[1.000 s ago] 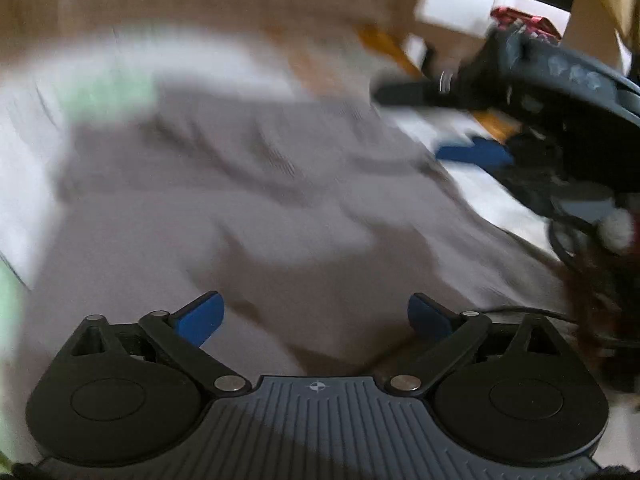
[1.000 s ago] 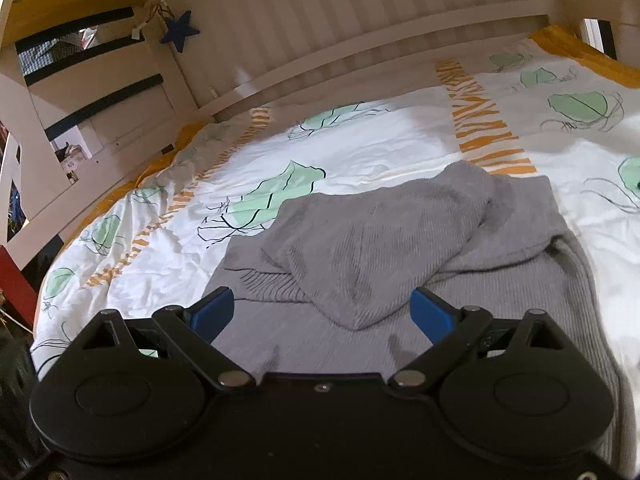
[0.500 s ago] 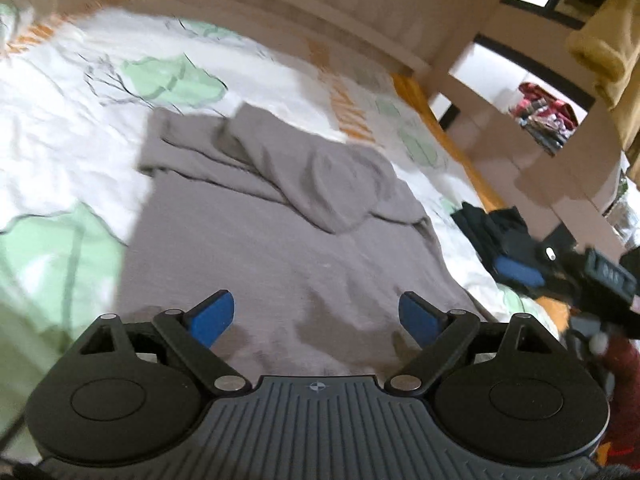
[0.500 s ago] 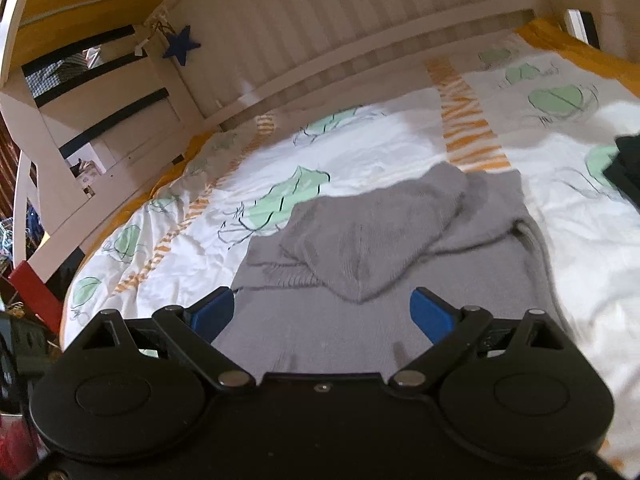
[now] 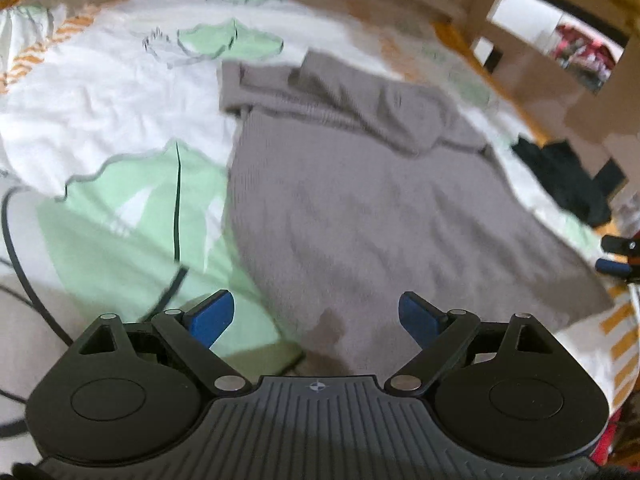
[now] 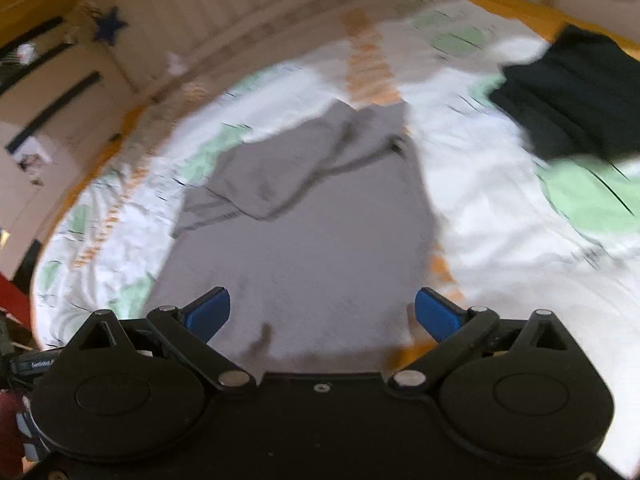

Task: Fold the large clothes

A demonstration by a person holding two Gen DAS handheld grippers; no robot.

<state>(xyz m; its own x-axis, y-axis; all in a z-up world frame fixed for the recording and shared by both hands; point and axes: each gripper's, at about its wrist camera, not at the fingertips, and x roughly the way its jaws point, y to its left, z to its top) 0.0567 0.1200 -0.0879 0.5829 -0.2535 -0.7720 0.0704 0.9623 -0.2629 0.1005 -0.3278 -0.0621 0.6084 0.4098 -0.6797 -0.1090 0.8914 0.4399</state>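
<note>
Both grippers, left point(image 5: 314, 318) and right point(image 6: 322, 314), hover spread and empty over the near hem of the grey sweater point(image 5: 360, 200), sleeves folded in, so pinching its corners looks next.

grey sweater point(image 5: 360, 208): ribbed knit cloth, matt | bedsheet point(image 5: 100, 120): white printed cotton-like cloth, creased, matt | dark garment point(image 6: 572, 100): black cloth, matt | bed frame point(image 6: 240, 20): pale painted wood slats | left gripper point(image 5: 316, 316): matt black plastic, ridged housing, metal pins, smooth blue fingers point(image 5: 212, 316)
</note>
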